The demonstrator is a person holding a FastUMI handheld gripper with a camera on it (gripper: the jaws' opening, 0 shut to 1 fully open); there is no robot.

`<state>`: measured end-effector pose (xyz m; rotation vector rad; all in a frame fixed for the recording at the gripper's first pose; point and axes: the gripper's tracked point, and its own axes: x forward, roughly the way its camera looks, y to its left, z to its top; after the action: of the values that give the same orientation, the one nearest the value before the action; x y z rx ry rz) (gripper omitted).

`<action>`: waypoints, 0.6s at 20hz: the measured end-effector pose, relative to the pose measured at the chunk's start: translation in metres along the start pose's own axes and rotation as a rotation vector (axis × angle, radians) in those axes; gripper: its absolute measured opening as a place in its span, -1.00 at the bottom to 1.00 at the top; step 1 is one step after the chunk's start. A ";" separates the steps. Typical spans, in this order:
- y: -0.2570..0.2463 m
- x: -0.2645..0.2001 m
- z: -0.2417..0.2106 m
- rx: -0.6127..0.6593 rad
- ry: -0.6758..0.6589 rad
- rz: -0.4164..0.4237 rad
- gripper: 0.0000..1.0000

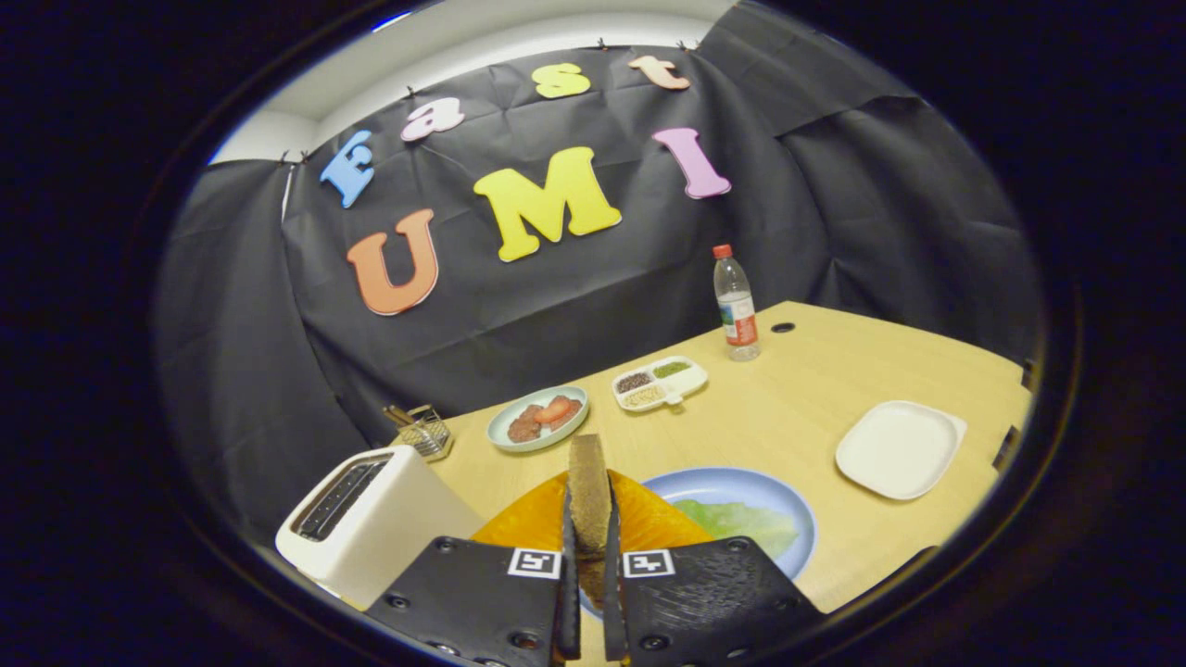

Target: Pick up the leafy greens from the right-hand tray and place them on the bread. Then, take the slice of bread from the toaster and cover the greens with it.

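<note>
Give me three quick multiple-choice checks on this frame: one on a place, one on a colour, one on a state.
1. Where do the leafy greens lie?
A. on the blue plate
B. on the white square plate
C. in the toaster

2. What colour is the cap of the water bottle?
A. blue
B. red
C. green

3. What is the gripper doing?
A. open over the table
B. shut on the bread slice
C. shut on the bottle

Answers:
1 A, the greens rest on the blue plate beyond the fingers.
2 B, the cap is red.
3 B, both fingers press the upright slice between them.
</note>
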<state>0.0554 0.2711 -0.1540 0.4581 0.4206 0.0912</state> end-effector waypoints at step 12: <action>-0.053 0.009 -0.022 0.117 0.058 -0.027 -0.74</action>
<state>0.0538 0.2344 -0.1985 0.5655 0.4907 0.0546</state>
